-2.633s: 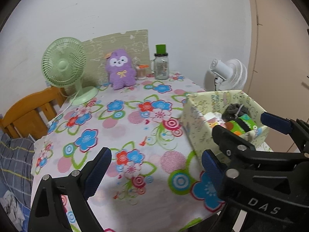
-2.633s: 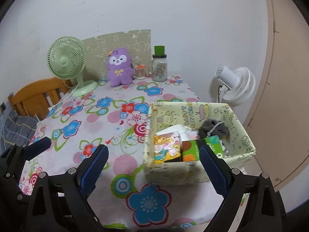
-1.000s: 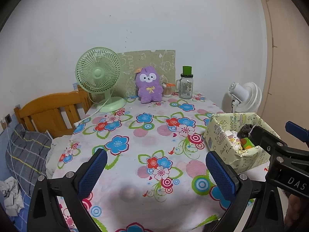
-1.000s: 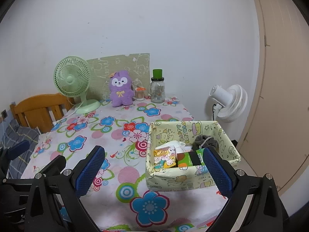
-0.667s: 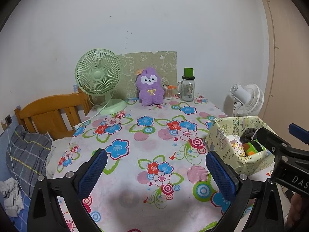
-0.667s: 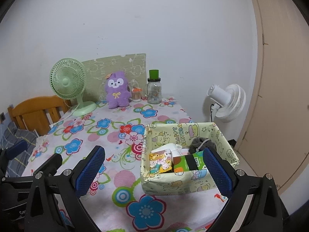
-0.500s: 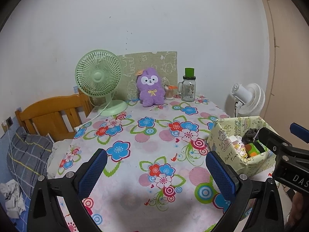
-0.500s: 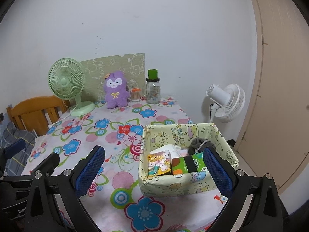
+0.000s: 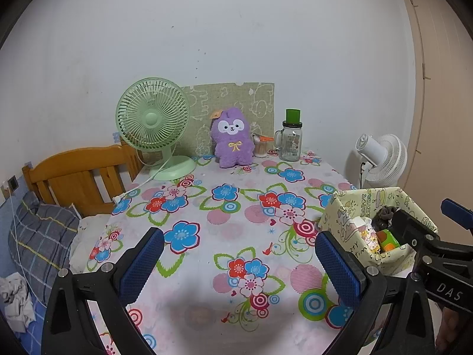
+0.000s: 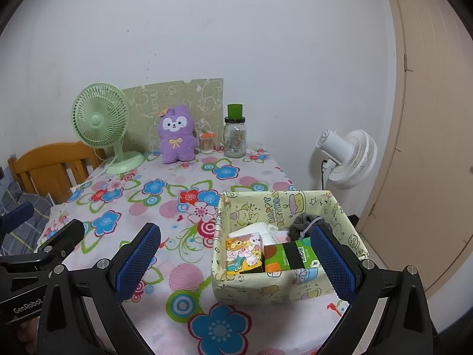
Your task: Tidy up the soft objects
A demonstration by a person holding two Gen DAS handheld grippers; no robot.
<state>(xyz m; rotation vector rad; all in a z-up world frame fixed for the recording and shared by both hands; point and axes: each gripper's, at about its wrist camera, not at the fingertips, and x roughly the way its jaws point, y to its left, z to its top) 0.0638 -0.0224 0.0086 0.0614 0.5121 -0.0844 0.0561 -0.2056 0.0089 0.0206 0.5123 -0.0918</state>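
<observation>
Holding both the left gripper (image 9: 238,261) and right gripper (image 10: 235,259) spread and empty, we risk knocking the glass jar (image 10: 235,139) when reaching the purple plush (image 10: 176,134) at the table's far edge, well apart from the box (image 10: 295,288).

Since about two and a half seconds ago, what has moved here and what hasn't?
Both grippers drew back and up from the table: the left gripper and right gripper now see more wall and more of the floral tablecloth. Both stayed open and empty. The purple plush, green fan and box kept their places.
</observation>
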